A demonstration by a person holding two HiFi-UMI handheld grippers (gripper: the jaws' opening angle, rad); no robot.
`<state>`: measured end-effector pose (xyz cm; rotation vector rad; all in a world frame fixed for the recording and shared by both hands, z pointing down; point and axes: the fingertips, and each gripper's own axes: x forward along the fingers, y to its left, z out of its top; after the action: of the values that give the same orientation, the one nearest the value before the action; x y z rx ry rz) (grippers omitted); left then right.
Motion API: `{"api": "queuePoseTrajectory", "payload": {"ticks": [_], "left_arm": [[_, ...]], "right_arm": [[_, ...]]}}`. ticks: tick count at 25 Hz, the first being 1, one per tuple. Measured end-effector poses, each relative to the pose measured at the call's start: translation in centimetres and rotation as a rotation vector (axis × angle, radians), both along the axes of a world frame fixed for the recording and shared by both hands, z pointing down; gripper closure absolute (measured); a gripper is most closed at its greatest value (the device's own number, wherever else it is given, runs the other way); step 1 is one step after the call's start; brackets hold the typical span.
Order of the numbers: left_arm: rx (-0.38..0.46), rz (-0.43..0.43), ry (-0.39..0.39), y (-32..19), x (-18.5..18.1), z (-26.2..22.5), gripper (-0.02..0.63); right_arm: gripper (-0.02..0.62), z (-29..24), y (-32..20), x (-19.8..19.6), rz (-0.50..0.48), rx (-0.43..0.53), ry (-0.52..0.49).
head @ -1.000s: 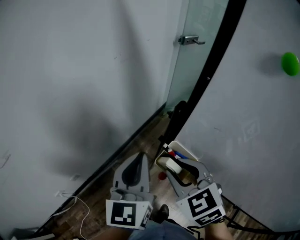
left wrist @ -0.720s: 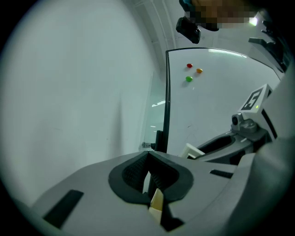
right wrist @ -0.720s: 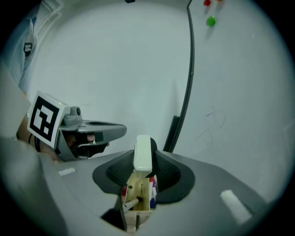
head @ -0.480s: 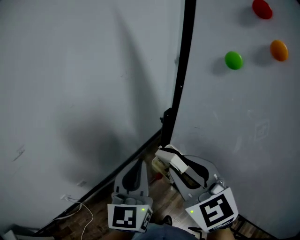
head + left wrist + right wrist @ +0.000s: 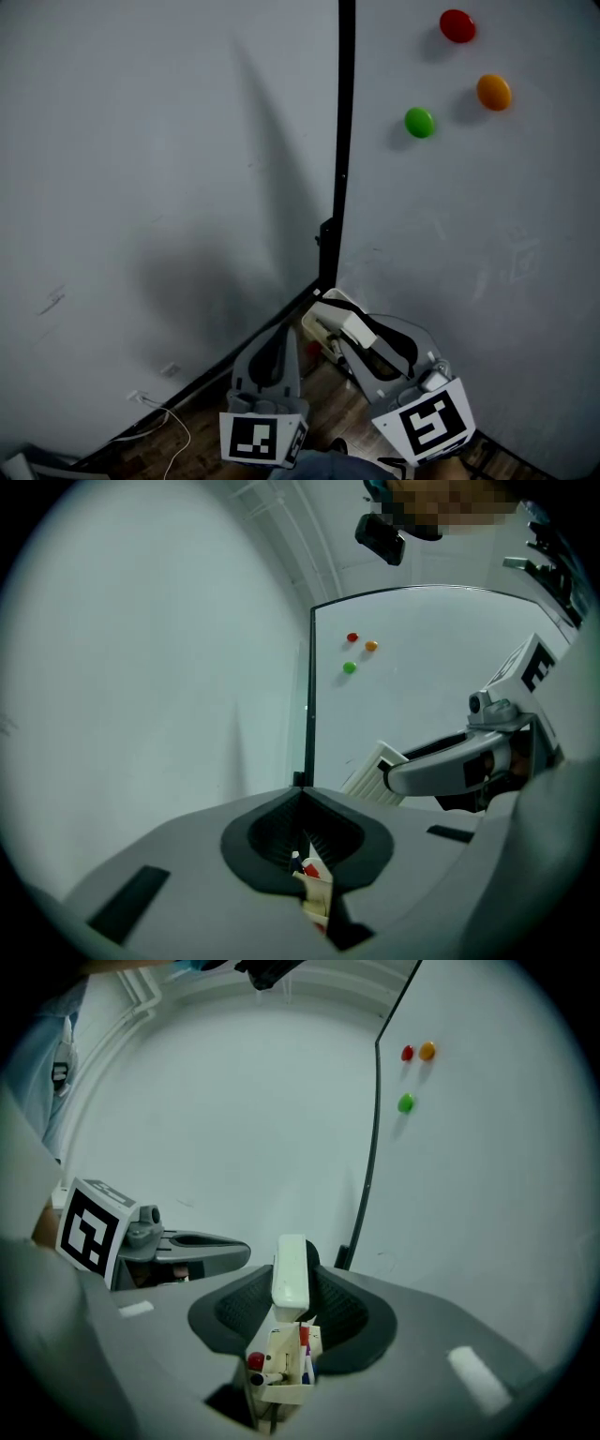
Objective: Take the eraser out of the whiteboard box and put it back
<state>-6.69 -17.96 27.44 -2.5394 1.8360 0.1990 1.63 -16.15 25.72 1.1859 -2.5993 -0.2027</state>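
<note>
My right gripper [image 5: 345, 332] is shut on the white eraser [image 5: 350, 325], gripping it by its sides and holding it up in front of the whiteboard [image 5: 469, 234]. In the right gripper view the eraser [image 5: 290, 1271] stands between the jaws, above the cream whiteboard box [image 5: 280, 1372], which holds markers. Part of the box [image 5: 316, 330] shows beside the eraser in the head view. My left gripper [image 5: 279, 330] is shut and empty, just left of the right one. In the left gripper view, the box [image 5: 317, 892] appears through the gap behind the closed tips, and the eraser [image 5: 375, 769] is off to the right.
Red [image 5: 457, 25], orange [image 5: 494, 91] and green [image 5: 419, 122] magnets stick to the whiteboard. Its black frame edge [image 5: 344, 141] runs down to the floor beside a grey wall [image 5: 141, 187]. A white cable [image 5: 159, 417] lies on the wooden floor.
Both grippers have risen. The right one has lifted the eraser up and away from the box. The head view has swung so the board's magnets now show.
</note>
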Motion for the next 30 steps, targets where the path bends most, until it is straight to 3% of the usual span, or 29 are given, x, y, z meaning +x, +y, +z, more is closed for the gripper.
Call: {"api": "queuePoseTrajectory", "payload": {"ticks": [6,11,30], "left_arm": [[0.032,0.013,-0.031,1.1,0.6,-0.8,0.6],[0.039,-0.011,0.002,0.8,0.0,-1.1,0.6],[0.029,-0.017,0.007,-0.7,0.2,-0.5,0.6]], "right_arm": [[0.463,-0.4,0.5,0.2,-0.008,0.014,-0.012],[0.463,-0.4,0.3,0.5,-0.003,0.011,-0.013],[0.463,0.7,-1.4,1.0,0.011,-0.015,-0.002]]}}
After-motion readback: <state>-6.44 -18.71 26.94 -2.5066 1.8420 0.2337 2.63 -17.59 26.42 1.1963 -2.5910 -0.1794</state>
